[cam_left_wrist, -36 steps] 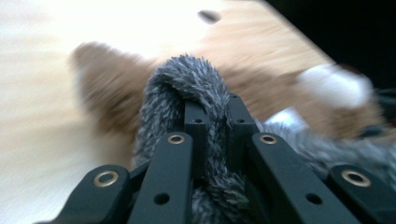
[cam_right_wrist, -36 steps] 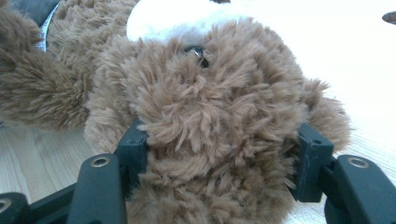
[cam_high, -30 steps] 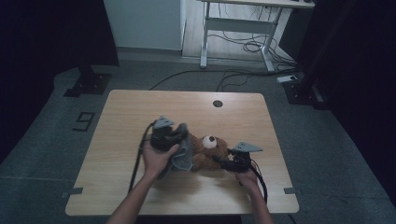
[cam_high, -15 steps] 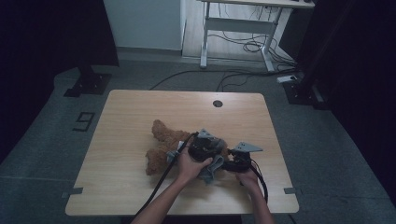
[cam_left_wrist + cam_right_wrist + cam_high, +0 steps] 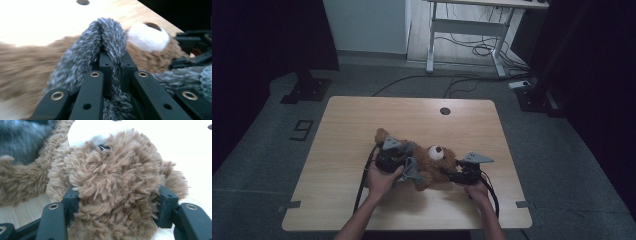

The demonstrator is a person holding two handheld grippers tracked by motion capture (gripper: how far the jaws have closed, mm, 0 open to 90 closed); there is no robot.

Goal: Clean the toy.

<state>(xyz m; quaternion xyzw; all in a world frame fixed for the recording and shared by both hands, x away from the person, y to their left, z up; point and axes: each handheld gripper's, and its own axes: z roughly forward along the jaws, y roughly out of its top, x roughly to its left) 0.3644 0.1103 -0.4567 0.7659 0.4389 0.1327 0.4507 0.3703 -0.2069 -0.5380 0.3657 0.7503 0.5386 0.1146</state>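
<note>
High view: the teddy bear [image 5: 432,162] lies near the worktop [image 5: 352,125] front edge. Left gripper view: my left gripper [image 5: 113,65] pinches its grey scarf [image 5: 110,37] for pulling. Right gripper view: my right gripper [image 5: 120,200] clamps the bear's head, anchoring it.

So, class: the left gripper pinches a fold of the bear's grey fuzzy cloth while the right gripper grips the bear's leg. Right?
Not quite. The right gripper grips the bear's head, not its leg, as the right gripper view shows. The left gripper does pinch the grey fuzzy cloth.
</note>
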